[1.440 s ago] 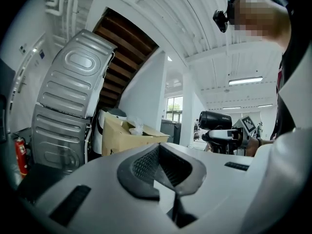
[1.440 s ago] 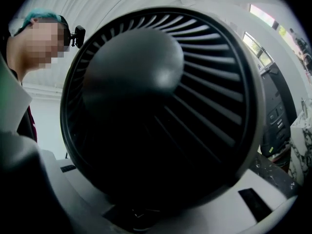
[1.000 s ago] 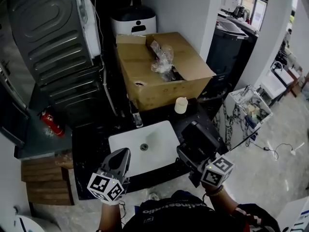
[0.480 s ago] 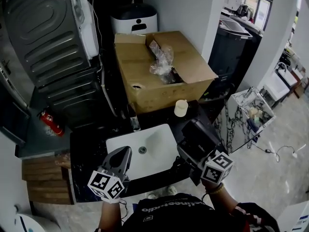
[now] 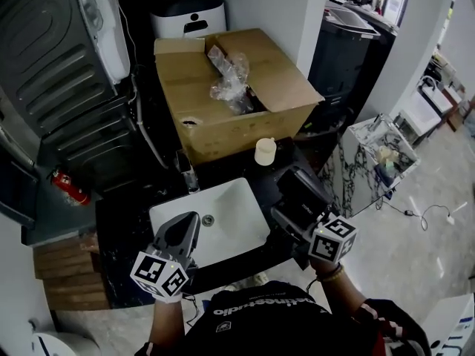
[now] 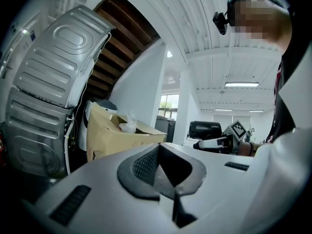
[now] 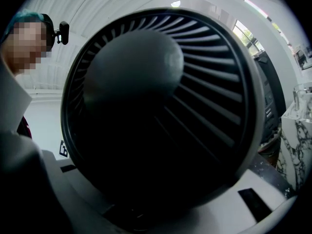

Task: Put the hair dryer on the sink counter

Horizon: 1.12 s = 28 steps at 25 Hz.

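Hovering over the right edge of the black table (image 5: pixel 125 225), the right gripper (image 5: pixel 288 221) is clasping the black round-barrelled hair dryer (image 5: pixel 300 193) in wide jaws; lowering it beside the white basin (image 5: pixel 226 217) is looking next. The left gripper (image 5: pixel 185 228) is pressing its jaws together.

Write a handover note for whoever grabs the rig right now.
Left gripper: fingers together, empty, in front of the white basin.
Right gripper: shut on the black hair dryer, by the right end of the sink counter.
Done: dryer in hand.
Left: set it on bare counter, clear of the cup, then release.
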Tool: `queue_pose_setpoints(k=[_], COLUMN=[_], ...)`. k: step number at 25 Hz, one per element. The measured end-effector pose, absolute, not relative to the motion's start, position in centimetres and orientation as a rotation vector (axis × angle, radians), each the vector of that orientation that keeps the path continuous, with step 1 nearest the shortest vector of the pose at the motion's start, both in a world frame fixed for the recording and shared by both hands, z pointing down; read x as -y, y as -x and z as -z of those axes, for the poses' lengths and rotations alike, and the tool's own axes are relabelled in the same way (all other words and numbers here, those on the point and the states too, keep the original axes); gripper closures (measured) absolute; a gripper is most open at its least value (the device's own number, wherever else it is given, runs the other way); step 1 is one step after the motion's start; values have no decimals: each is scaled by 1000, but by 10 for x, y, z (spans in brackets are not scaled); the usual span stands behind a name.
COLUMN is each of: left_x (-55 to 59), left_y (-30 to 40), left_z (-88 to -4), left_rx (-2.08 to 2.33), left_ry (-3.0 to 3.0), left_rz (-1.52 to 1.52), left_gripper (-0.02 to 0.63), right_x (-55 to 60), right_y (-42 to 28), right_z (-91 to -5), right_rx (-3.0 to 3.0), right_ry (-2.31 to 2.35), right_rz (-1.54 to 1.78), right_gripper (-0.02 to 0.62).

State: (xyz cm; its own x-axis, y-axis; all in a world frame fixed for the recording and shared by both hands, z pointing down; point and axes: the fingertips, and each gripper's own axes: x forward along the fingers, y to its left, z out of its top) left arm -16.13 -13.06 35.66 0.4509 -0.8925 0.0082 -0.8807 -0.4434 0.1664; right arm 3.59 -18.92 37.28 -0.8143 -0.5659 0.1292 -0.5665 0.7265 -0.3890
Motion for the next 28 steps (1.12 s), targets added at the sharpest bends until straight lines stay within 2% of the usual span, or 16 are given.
queue_pose_setpoints(k=[8, 19, 28], left_x=[136, 127, 120], left_y=[149, 154, 153], left_z=[-366, -387, -395], left_rx=[1547, 1555, 1569], left_ry=[-2532, -2483, -2443], left_rz=[76, 13, -33], left_gripper=[591, 591, 591], right_x=[217, 236, 251], right_y=[-67, -107, -105], right_z=[-433, -580, -627], right_rx=[2742, 2288, 2165], right_ry=[-1010, -970, -902], right_rz=[-902, -1204, -1365], right_gripper=[377, 377, 377])
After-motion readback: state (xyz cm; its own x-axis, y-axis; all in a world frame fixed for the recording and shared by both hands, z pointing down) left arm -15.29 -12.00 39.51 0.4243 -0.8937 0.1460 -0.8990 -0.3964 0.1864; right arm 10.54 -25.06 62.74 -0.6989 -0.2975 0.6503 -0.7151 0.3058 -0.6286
